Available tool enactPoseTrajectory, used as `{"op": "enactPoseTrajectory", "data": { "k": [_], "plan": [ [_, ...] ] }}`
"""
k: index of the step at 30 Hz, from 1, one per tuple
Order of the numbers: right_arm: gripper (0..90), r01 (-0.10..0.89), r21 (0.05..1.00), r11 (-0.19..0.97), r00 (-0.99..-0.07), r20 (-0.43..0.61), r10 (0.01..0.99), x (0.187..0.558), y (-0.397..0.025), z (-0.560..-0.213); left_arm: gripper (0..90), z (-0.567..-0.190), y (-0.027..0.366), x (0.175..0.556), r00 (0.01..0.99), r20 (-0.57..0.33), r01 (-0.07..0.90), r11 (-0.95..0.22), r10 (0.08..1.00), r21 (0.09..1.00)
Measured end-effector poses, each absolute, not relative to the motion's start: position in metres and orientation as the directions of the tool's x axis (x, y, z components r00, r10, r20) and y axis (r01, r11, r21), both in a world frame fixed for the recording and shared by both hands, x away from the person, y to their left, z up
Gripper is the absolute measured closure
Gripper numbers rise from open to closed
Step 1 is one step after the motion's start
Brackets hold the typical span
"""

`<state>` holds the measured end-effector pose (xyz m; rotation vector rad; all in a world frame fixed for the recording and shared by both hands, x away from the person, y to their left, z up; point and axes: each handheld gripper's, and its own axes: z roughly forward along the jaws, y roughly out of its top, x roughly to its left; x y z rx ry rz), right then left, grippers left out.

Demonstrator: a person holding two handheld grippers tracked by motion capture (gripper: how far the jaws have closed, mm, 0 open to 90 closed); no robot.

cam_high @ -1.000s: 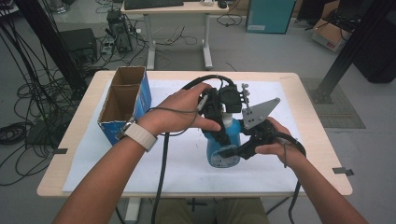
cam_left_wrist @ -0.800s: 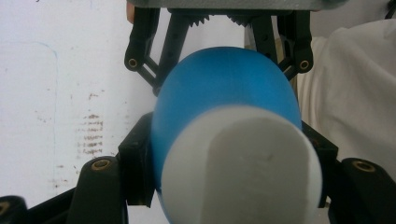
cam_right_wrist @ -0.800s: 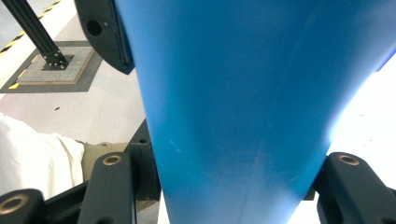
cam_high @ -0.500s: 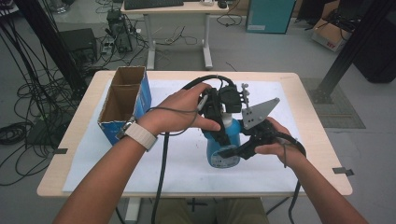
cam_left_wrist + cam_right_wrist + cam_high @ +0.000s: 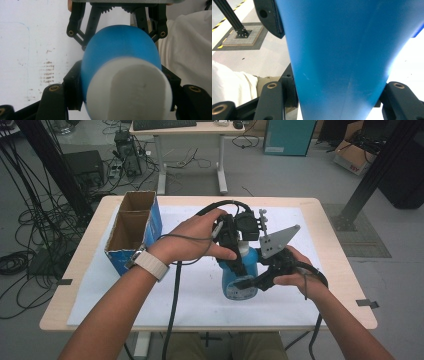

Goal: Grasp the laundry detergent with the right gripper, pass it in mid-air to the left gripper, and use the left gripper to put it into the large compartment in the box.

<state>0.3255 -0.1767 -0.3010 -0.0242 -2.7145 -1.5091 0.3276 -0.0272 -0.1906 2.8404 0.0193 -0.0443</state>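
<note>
Blue bottle [image 5: 240, 280] above white-covered table [image 5: 200, 300], cabled floor.

A blue bottle [image 5: 240, 279] with a white cap [image 5: 130, 90] is noted, its body a plain, even blue [image 5: 342, 57]. Black jaws are recorded on the left gripper [image 5: 235, 251] and the right gripper [image 5: 255, 281]; brass-coloured pins are seen in the jaw links, and a grey plate just right of the bottle. A white sheet [image 5: 195, 295], faintly brown-speckled, is laid under the bottle on a pale wood table [image 5: 340, 270]. Left of the bottle, a blue box [image 5: 131, 231] with a brown cardboard interior is observed.
</note>
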Motion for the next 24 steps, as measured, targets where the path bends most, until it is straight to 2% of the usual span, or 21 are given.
{"op": "enactPoseTrajectory", "data": {
  "k": [13, 21, 24],
  "plan": [
    [42.9, 0.036, 0.856, 0.517, -0.999, 0.043, -0.002, 0.326, -0.179, -0.303, 37.6, -0.192, -0.03, 0.328, 0.999, -0.039, 0.02, -0.956, 0.009, 0.292],
    [42.8, 0.053, 0.855, 0.517, -0.998, 0.061, 0.002, 0.325, -0.179, -0.315, 37.6, -0.203, -0.033, 0.33, 0.998, -0.056, 0.021, -0.962, 0.006, 0.272],
    [42.8, 0.055, 0.859, 0.508, -0.998, 0.062, 0.002, 0.326, -0.18, -0.316, 37.6, -0.202, -0.034, 0.332, 0.999, -0.037, 0.01, -0.96, -0.001, 0.281]
  ]
}}
